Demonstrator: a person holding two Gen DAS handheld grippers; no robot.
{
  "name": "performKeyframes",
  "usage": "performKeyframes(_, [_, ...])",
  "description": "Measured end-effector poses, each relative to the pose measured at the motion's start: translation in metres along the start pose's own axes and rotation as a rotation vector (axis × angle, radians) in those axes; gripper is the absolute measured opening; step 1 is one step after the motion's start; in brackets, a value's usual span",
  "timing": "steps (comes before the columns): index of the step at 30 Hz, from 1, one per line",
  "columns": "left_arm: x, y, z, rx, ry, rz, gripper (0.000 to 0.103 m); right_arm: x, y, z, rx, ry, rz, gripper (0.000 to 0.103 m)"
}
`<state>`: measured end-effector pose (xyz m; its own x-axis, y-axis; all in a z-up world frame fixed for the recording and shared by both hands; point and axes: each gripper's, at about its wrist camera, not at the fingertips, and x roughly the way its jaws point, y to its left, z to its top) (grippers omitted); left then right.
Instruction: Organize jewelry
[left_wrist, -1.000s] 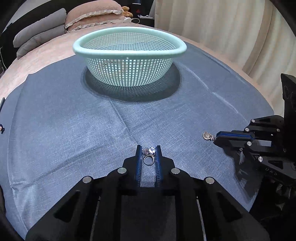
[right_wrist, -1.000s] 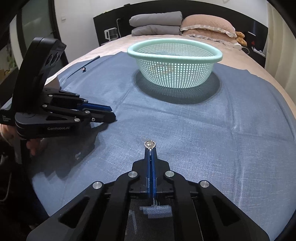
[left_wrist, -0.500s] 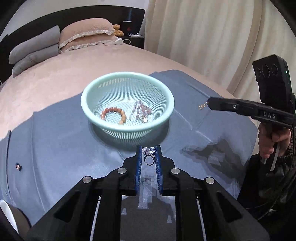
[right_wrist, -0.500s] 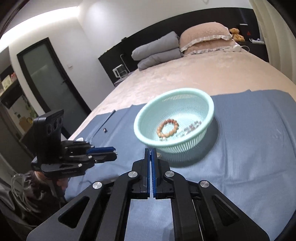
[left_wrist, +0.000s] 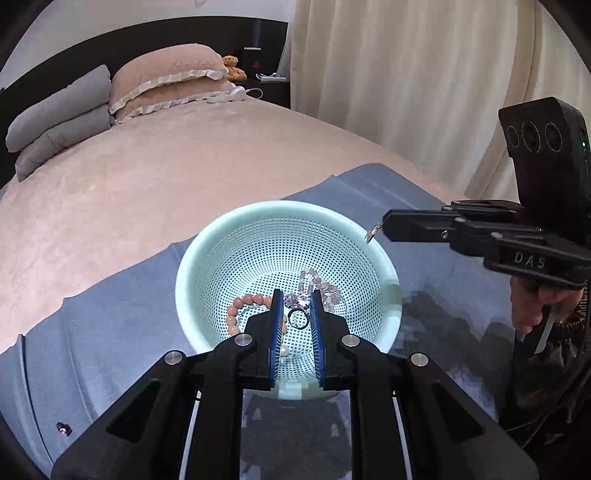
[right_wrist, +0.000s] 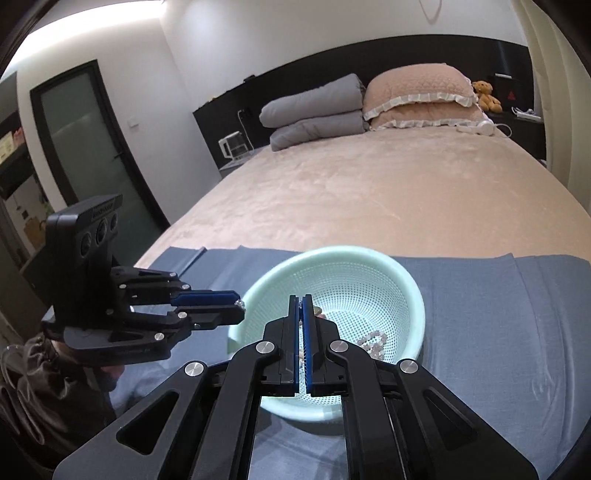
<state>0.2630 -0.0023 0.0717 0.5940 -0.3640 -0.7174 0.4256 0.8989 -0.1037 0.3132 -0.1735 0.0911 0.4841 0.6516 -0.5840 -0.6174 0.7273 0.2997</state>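
My left gripper (left_wrist: 297, 295) is shut on a silver ring (left_wrist: 298, 318) with a clear stone, held above the inside of the mint mesh basket (left_wrist: 192, 266). In the basket lie a brown bead bracelet (left_wrist: 236, 310), a pale crystal bracelet (left_wrist: 317, 284) and a pearl (left_wrist: 283, 350). My right gripper (left_wrist: 384, 225) hangs over the basket's right rim, shut on a small metal charm (left_wrist: 371, 233). In the right wrist view the right gripper (right_wrist: 302, 297) shows shut pads over the basket (right_wrist: 406, 273). The charm is hidden there. The left gripper (right_wrist: 240, 310) reaches in from the left.
The basket stands on a blue cloth (left_wrist: 110, 332) spread over a beige bed (left_wrist: 184, 166). A small dark stud (left_wrist: 63, 428) lies on the cloth at the lower left. Pillows (left_wrist: 166, 85) are at the head, curtains (left_wrist: 406, 92) to the right. A hand (left_wrist: 528, 306) grips the right tool.
Both grippers rose from the cloth and moved forward to the basket, each keeping its piece. The basket's inside and its bracelets have come into view.
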Motion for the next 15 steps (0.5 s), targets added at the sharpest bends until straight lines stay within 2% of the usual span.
performKeyframes(3, [0.023,0.004,-0.006,-0.009,0.042,-0.006,0.015,0.028,-0.007,-0.012,0.006,0.041,-0.019,0.003])
performKeyframes(7, [0.04,0.009,-0.015,-0.025,0.075,-0.004,0.017,0.043,-0.014,-0.02,0.02,0.067,-0.044,0.006])
performKeyframes(11, [0.033,0.021,-0.018,-0.073,0.043,-0.005,0.039,0.043,-0.019,-0.018,0.028,0.072,-0.078,0.008])
performKeyframes(12, [0.029,0.025,-0.016,-0.086,0.029,0.001,0.046,0.04,-0.019,-0.018,0.027,0.067,-0.085,0.014])
performKeyframes(13, [0.022,0.028,-0.015,-0.098,0.013,0.008,0.05,0.038,-0.02,-0.016,0.027,0.06,-0.093,0.027])
performKeyframes(15, [0.011,0.036,-0.012,-0.122,-0.015,0.027,0.06,0.03,-0.02,-0.013,0.02,0.032,-0.12,0.04])
